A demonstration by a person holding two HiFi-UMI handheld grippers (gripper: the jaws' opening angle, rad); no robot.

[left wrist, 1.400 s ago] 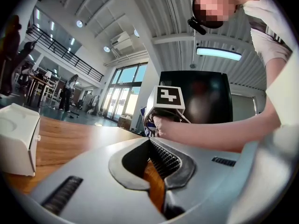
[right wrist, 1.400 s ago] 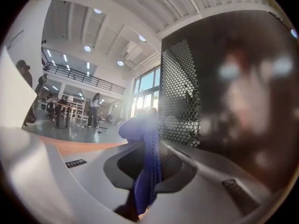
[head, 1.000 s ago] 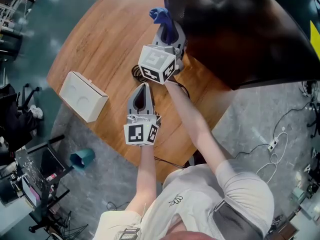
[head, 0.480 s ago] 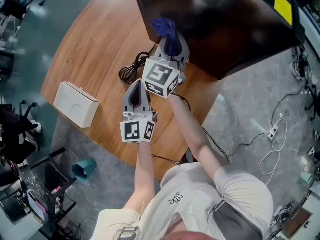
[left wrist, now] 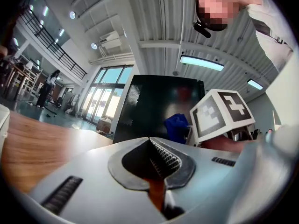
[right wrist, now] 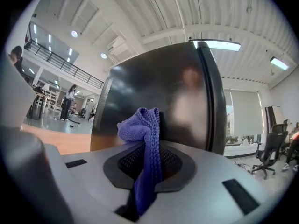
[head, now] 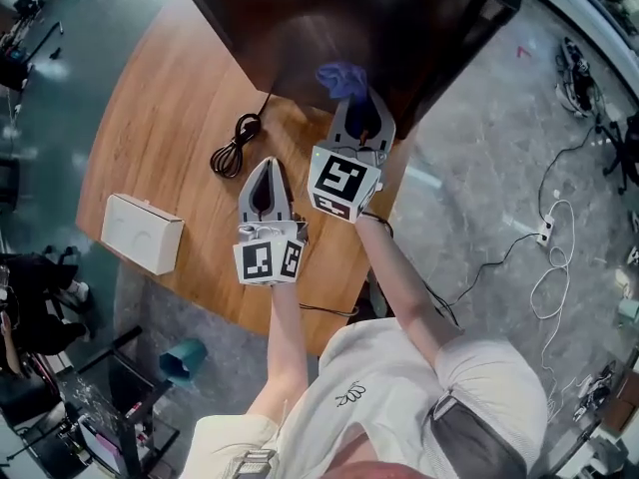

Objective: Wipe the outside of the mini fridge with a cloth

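The black mini fridge (head: 329, 28) stands on the round wooden table (head: 150, 138); its glossy side fills the right gripper view (right wrist: 159, 92). My right gripper (head: 363, 106) is shut on a blue cloth (head: 341, 78), whose bunched end (right wrist: 142, 125) sticks out past the jaws close to the fridge's lower side. My left gripper (head: 264, 178) hovers over the table to the left of the right one, jaws shut with nothing between them (left wrist: 150, 146). The fridge (left wrist: 159, 106) and blue cloth (left wrist: 176, 126) also show ahead in the left gripper view.
A coiled black cable (head: 234, 148) lies on the table beside the fridge. A white box (head: 142, 233) sits near the table's left edge. Cables (head: 549, 277) run over the grey floor at right; a teal bin (head: 185, 359) stands below the table.
My view has swung so the fridge sits higher in frame. The right gripper with the cloth has shifted right along the fridge's lower side. The left gripper stayed beside it.
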